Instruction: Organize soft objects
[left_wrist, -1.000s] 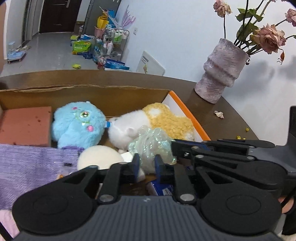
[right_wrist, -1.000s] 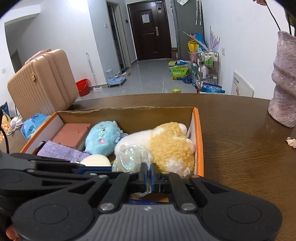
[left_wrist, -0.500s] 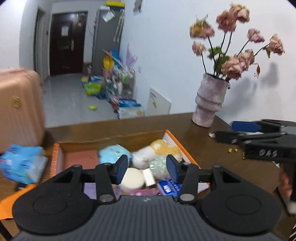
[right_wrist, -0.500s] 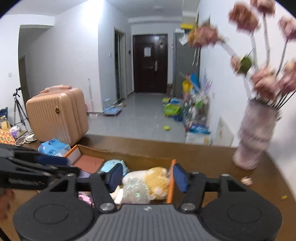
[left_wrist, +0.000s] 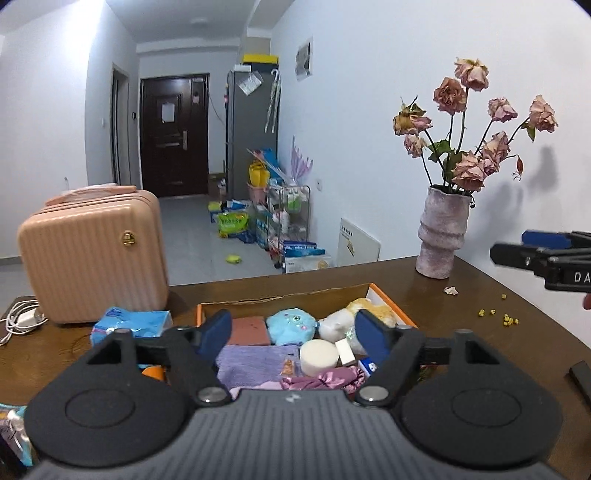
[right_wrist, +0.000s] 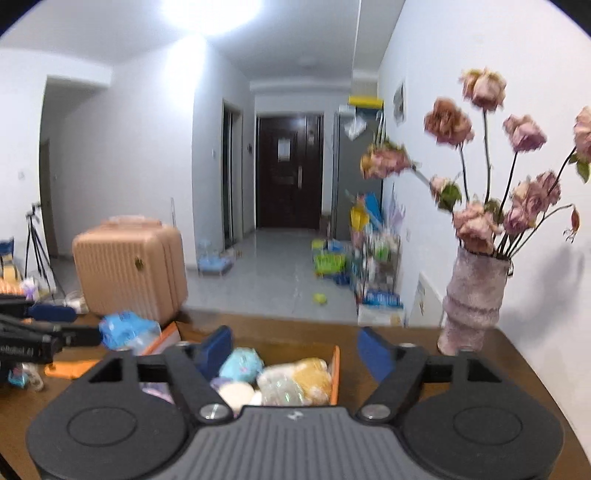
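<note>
Wooden table (left_wrist: 461, 325) bearing the orange box (left_wrist: 386, 299) of soft toys (left_wrist: 291, 326); left gripper (left_wrist: 293, 332) and right gripper (right_wrist: 295, 349), jaws just opening wide and empty, are hovering above it, a placing step apparently ending; next, choosing another item.

Box (left_wrist: 388, 297): orange rim, brown card walls. Inside: light-blue plush (left_wrist: 291, 326), white-and-yellow plush (left_wrist: 354, 317), rust sponge (left_wrist: 248, 330), lilac cloth (left_wrist: 255, 363), cream puff (left_wrist: 318, 357). Suitcase (left_wrist: 92, 254) ribbed peach-pink; vase (left_wrist: 441, 232) mottled mauve; table (left_wrist: 480, 332) dark brown.
</note>
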